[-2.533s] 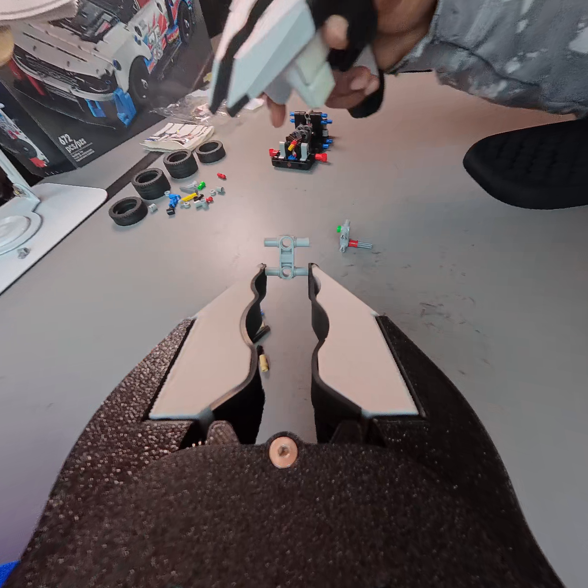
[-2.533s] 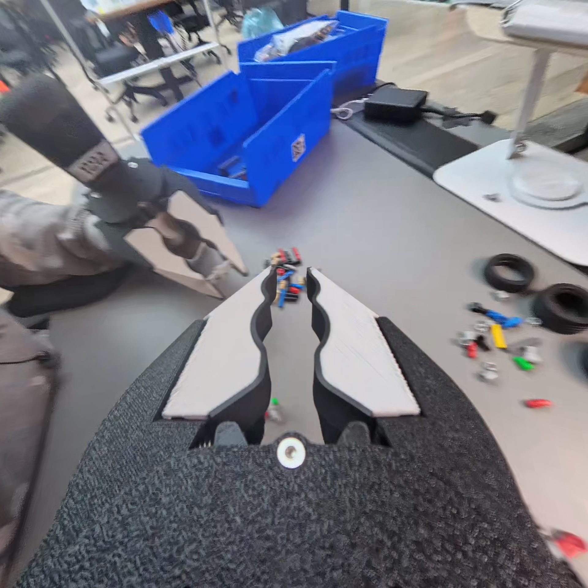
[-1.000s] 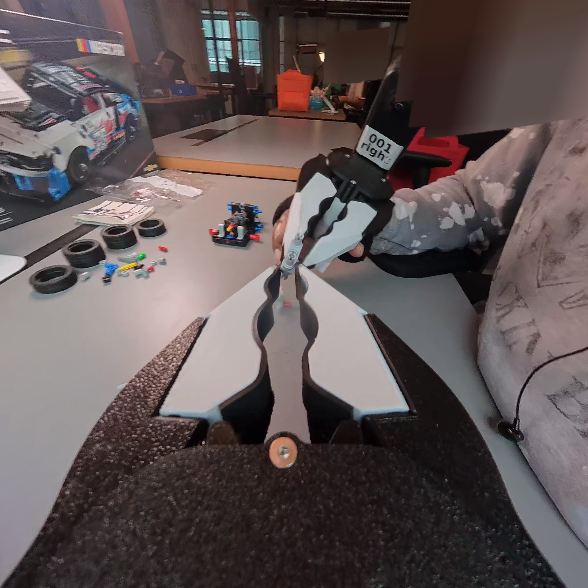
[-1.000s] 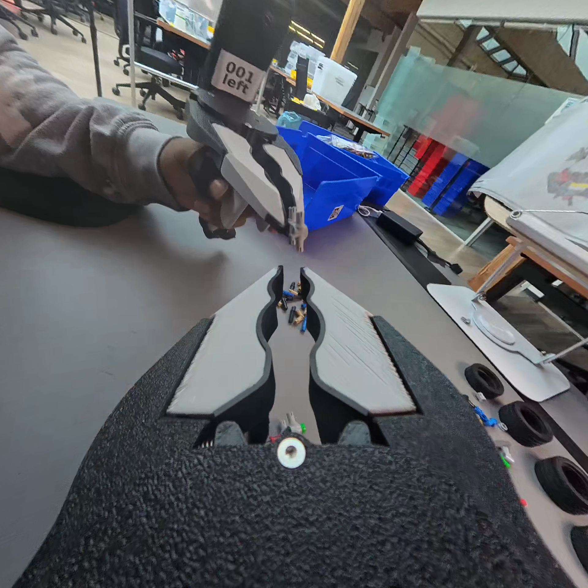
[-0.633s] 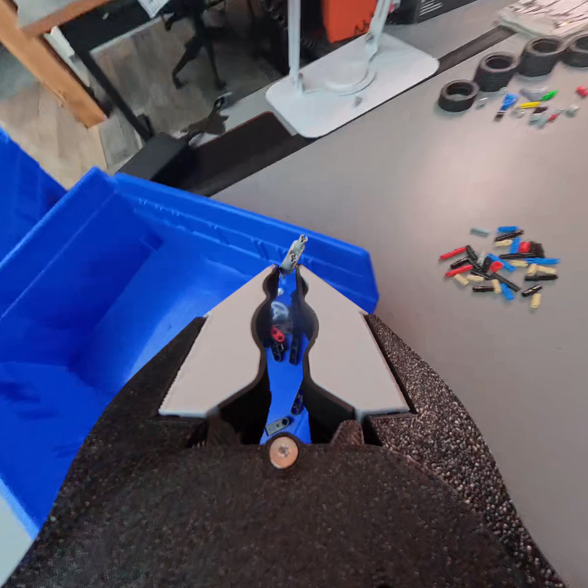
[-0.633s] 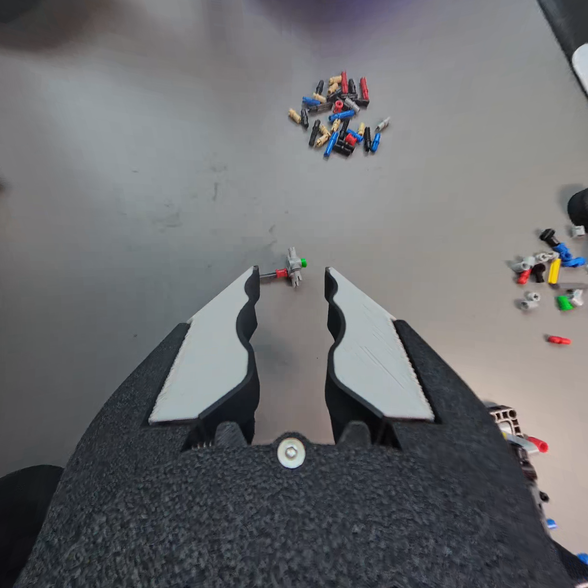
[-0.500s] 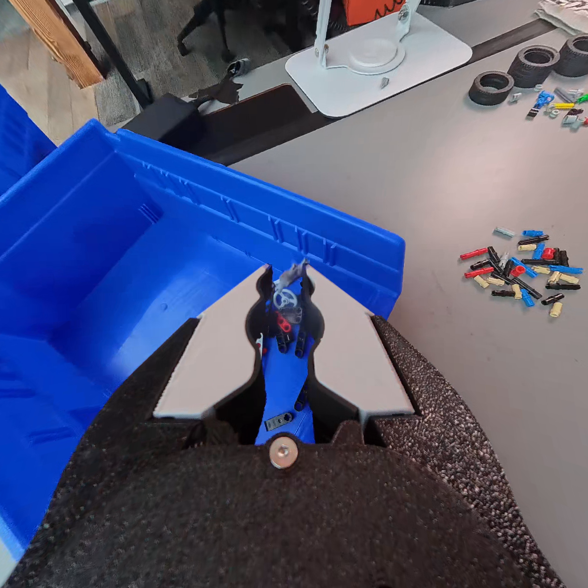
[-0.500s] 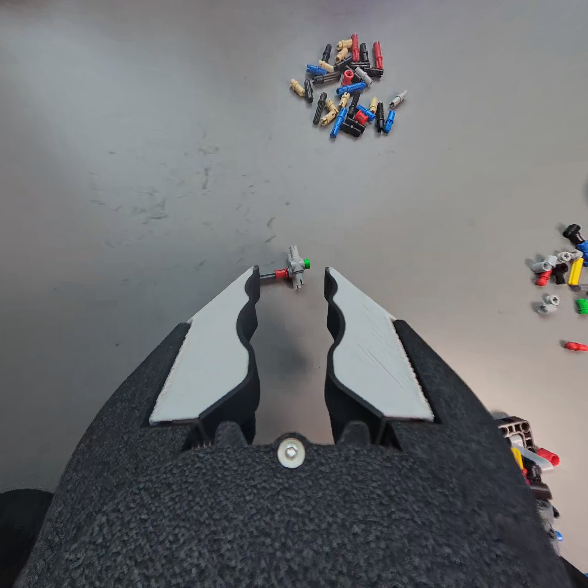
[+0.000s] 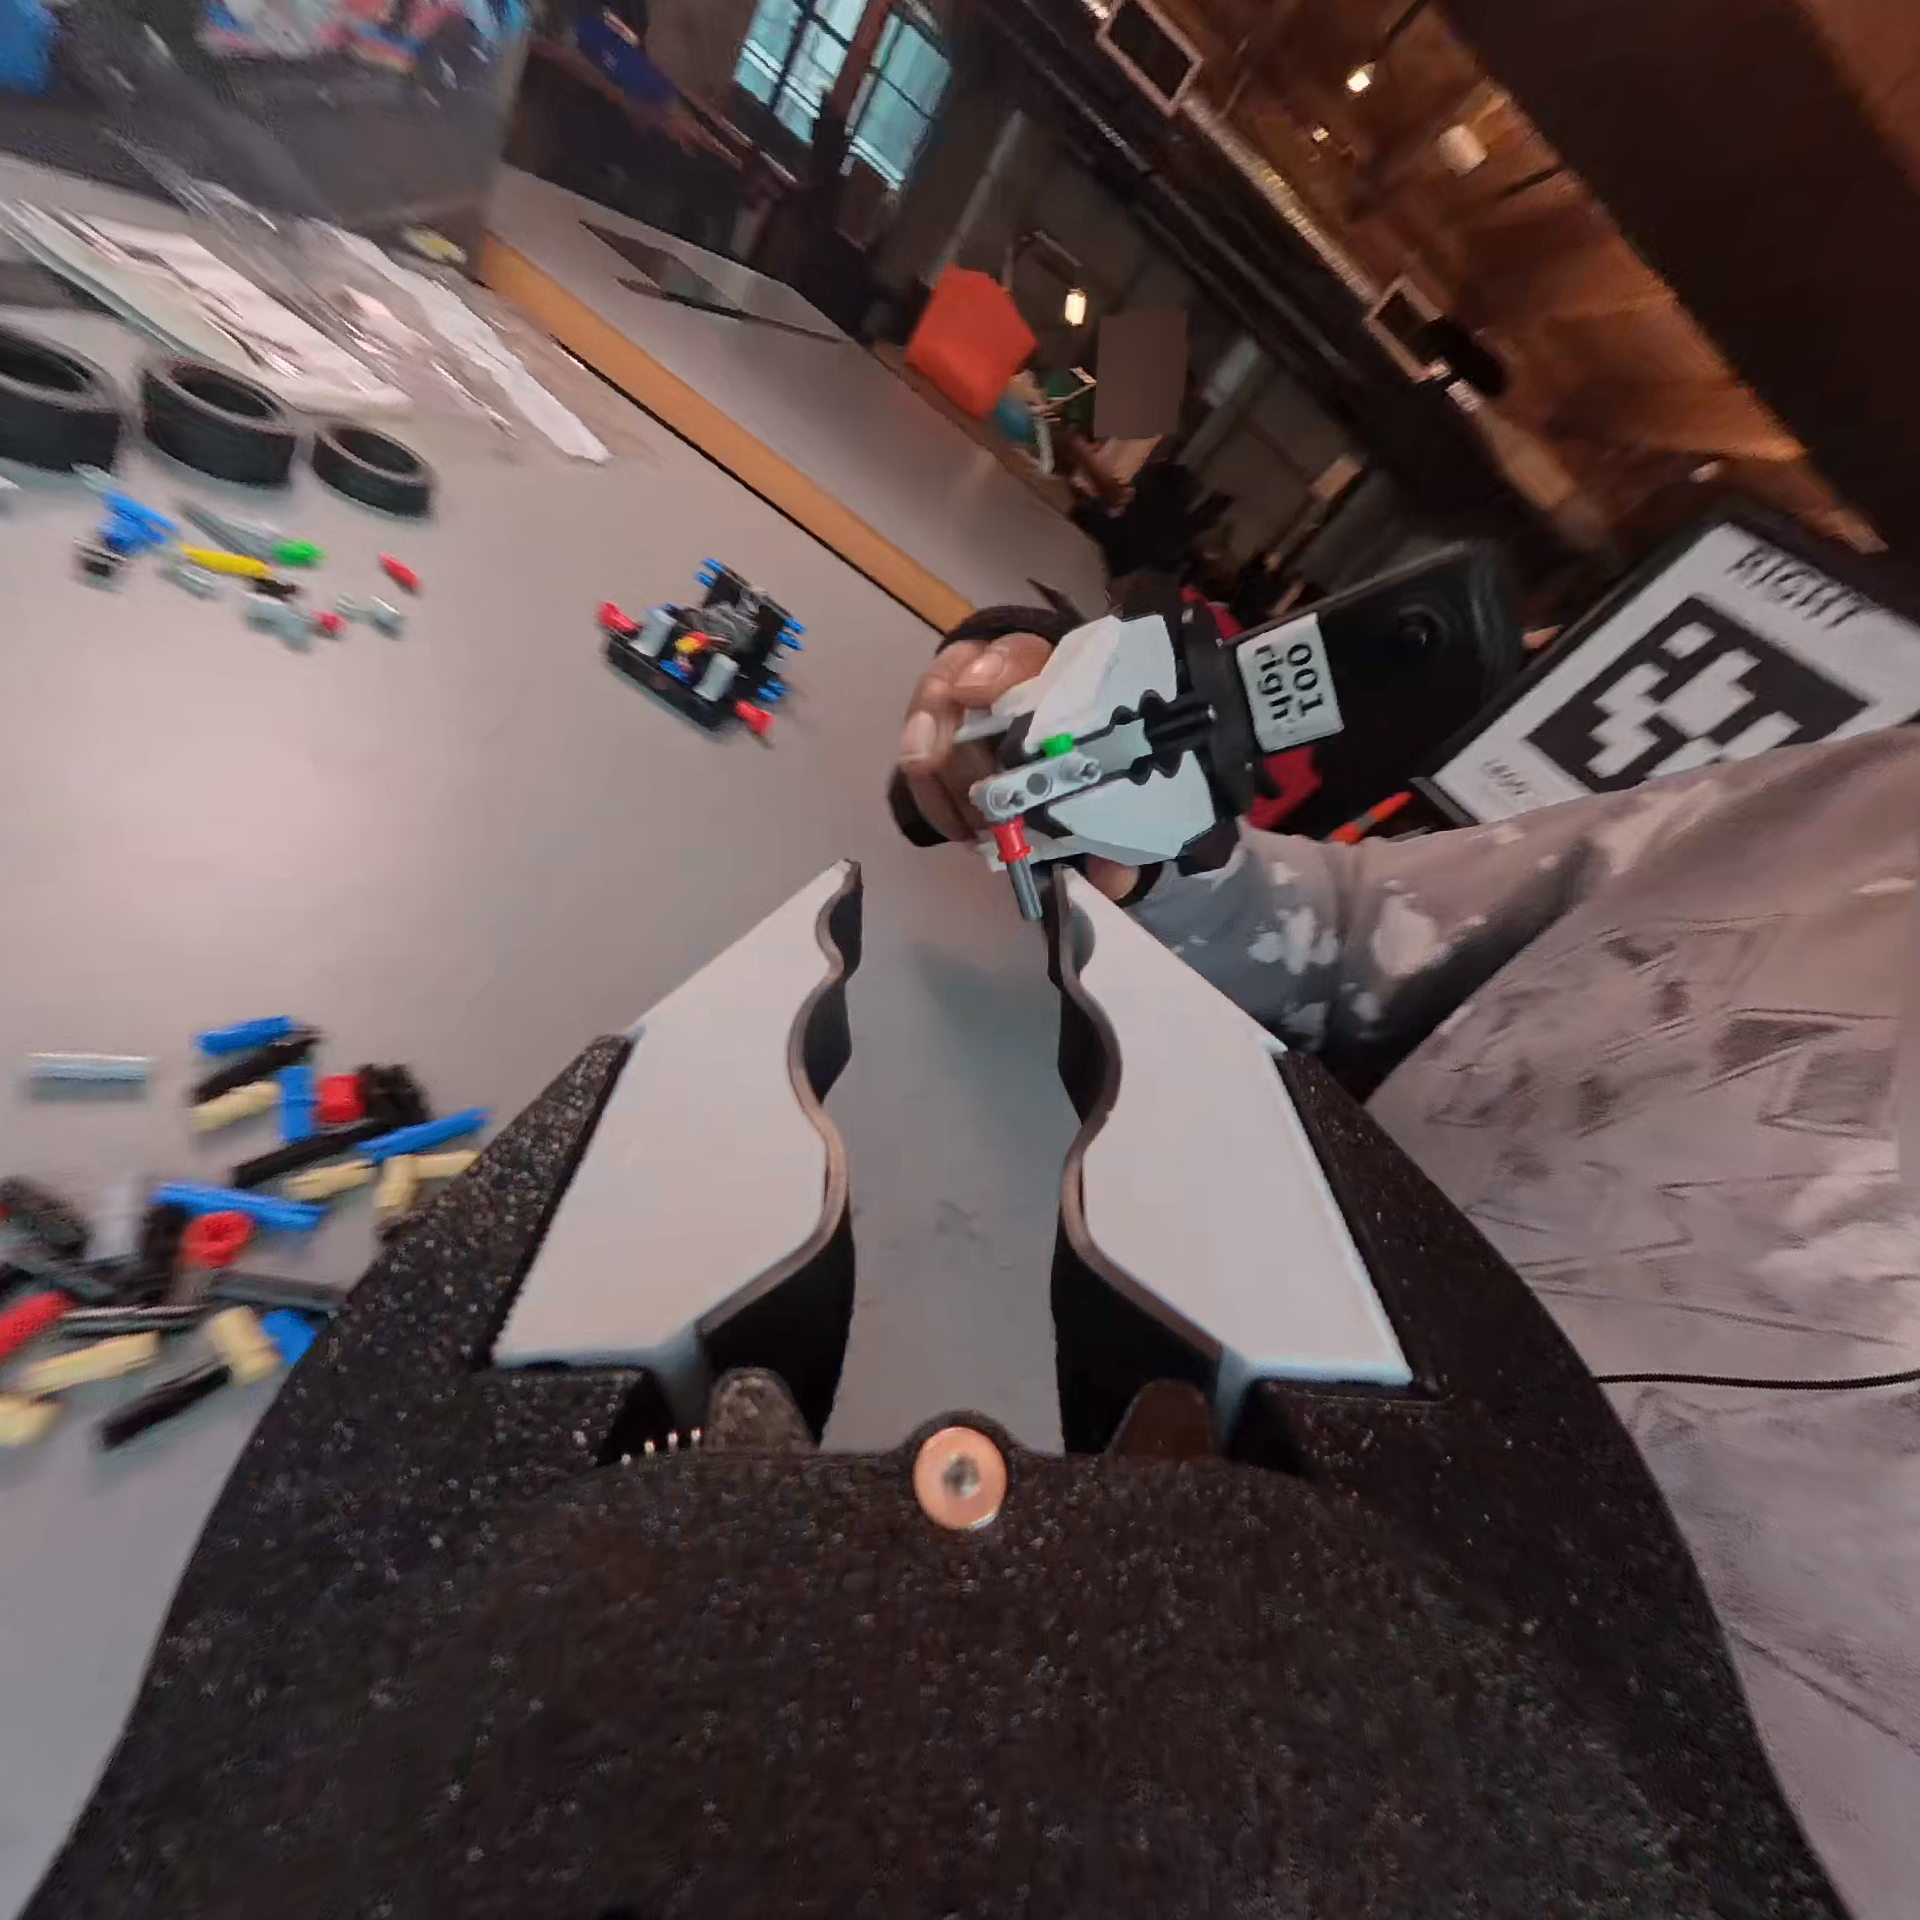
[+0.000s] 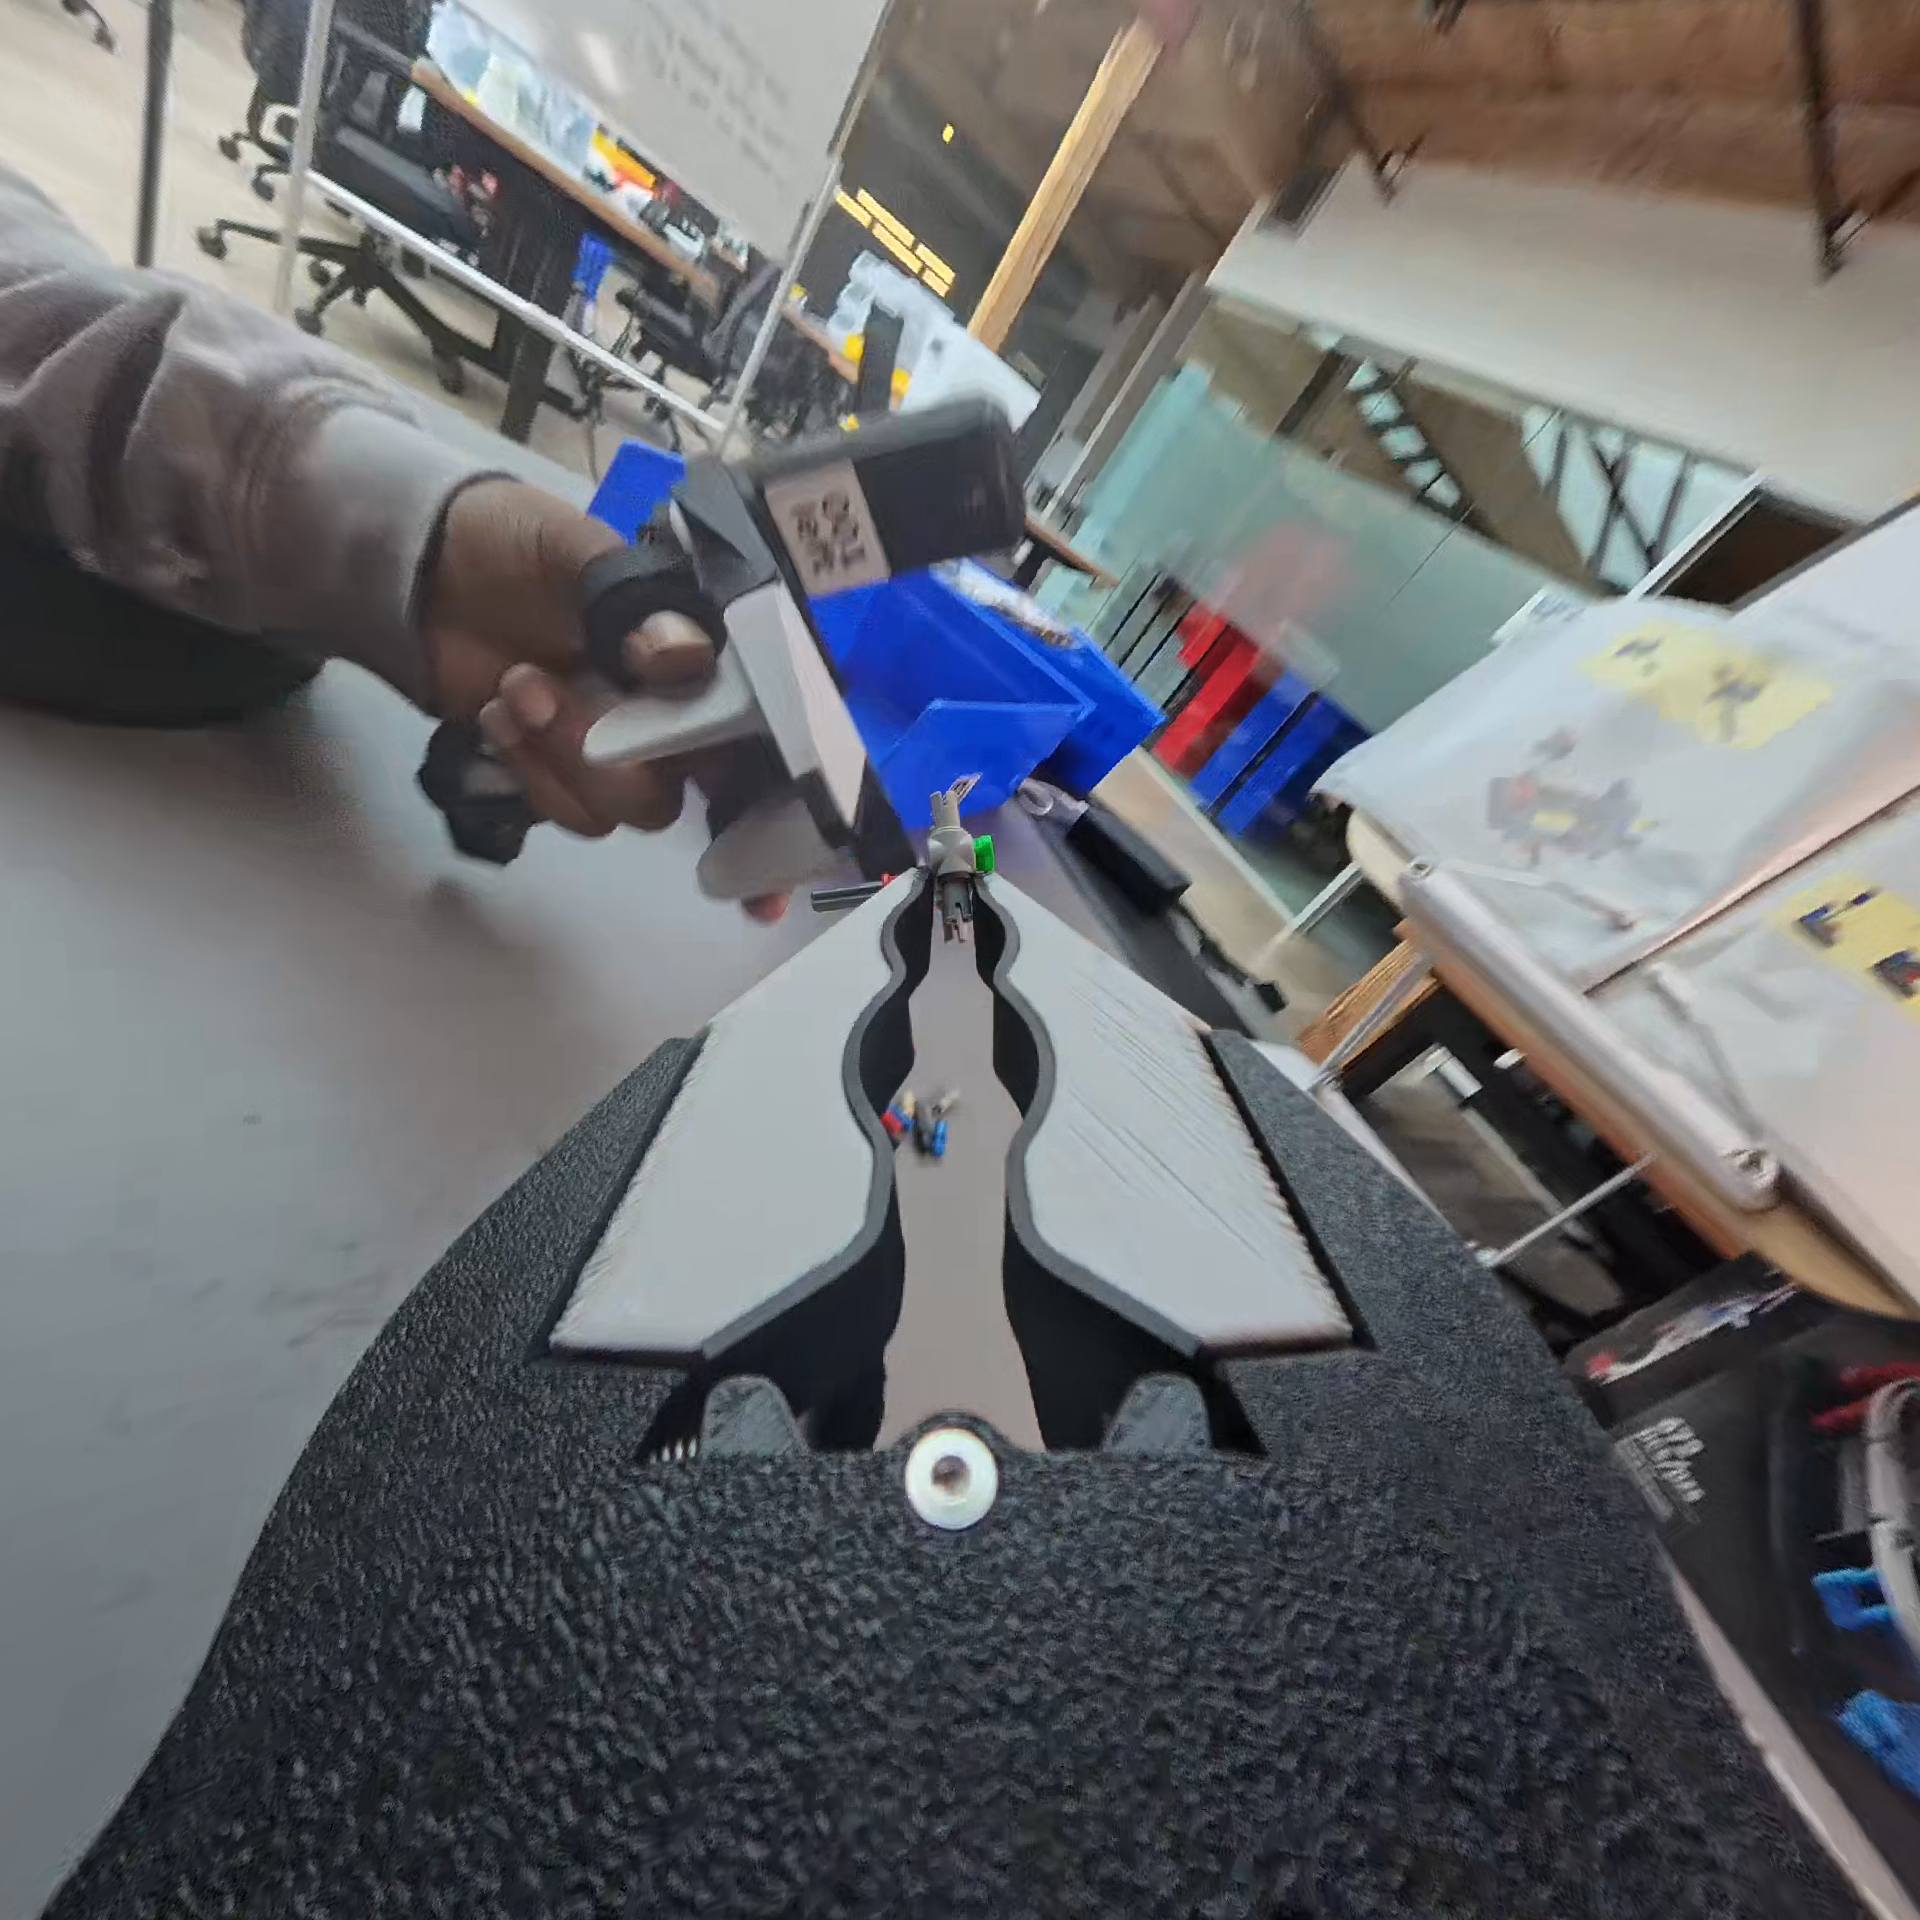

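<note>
While my right gripper point(image 10: 951, 883) pinches the small grey connector piece point(image 10: 951, 857) w/ green & red pins at frame centre, my left gripper point(image 9: 951, 888) gapes wide & empty just below it, so I'd approach slow, keeping the jaws aligned.

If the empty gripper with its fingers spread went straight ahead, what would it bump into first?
Probably the grey toy piece with the red pin, pinched in the right gripper. It sits just past the open left gripper, slightly right of its line, though depth is hard to judge.
</note>
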